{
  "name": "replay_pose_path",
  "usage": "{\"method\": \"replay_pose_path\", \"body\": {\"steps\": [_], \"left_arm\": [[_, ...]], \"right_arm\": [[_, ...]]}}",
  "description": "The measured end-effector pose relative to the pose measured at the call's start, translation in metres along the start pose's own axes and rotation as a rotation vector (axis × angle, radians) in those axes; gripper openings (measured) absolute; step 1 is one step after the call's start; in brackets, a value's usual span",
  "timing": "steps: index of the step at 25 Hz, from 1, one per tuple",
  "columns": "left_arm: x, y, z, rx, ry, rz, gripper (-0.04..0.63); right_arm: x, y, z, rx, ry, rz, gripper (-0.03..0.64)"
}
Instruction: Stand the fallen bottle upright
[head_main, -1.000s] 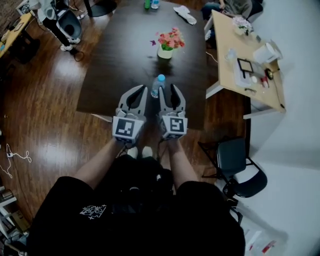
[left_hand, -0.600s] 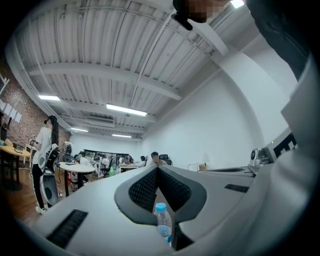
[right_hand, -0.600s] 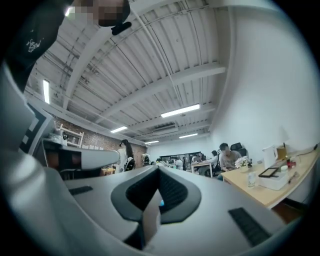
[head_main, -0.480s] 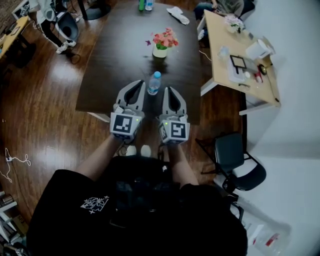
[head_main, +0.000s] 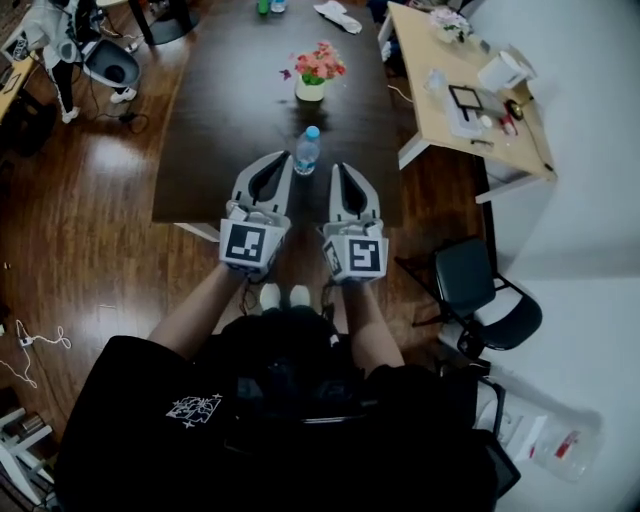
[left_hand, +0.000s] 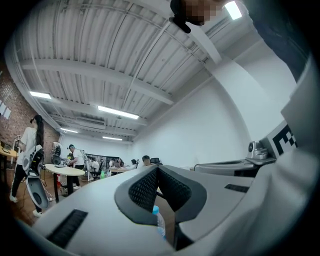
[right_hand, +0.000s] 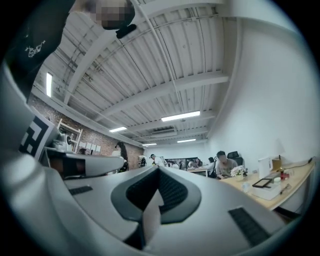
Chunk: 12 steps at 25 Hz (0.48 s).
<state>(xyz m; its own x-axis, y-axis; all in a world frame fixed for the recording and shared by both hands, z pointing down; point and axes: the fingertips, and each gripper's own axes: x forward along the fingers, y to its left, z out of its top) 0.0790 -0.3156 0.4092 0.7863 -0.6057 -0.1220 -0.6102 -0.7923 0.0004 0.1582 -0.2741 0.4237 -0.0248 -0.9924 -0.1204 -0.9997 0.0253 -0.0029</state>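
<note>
Bottle (head_main: 307, 150) stands upright on dark table (head_main: 215, 120), blue cap up, just beyond the fingertips, in line with the gap between the two grippers. Left gripper (head_main: 283, 160): fingers together, nothing held. Right gripper (head_main: 339, 168): fingers together, empty. Neither touches the bottle.

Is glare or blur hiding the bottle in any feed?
Head view: dim, sharp, bottle plain; glare only on the floor. Left gripper view: fisheye-bent, dark corners, bottle partly visible. Right gripper view: same distortion, no bottle discernible.
</note>
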Motion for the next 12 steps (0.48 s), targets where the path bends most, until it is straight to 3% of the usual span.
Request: {"method": "replay_pose_path", "body": {"steps": [12], "left_arm": [[-0.027,-0.033,0.006,0.029,-0.012,0.010,-0.006]], "right_arm": [[-0.042,0.000,0.017,-0.019,-0.050,-0.034,0.023]]}}
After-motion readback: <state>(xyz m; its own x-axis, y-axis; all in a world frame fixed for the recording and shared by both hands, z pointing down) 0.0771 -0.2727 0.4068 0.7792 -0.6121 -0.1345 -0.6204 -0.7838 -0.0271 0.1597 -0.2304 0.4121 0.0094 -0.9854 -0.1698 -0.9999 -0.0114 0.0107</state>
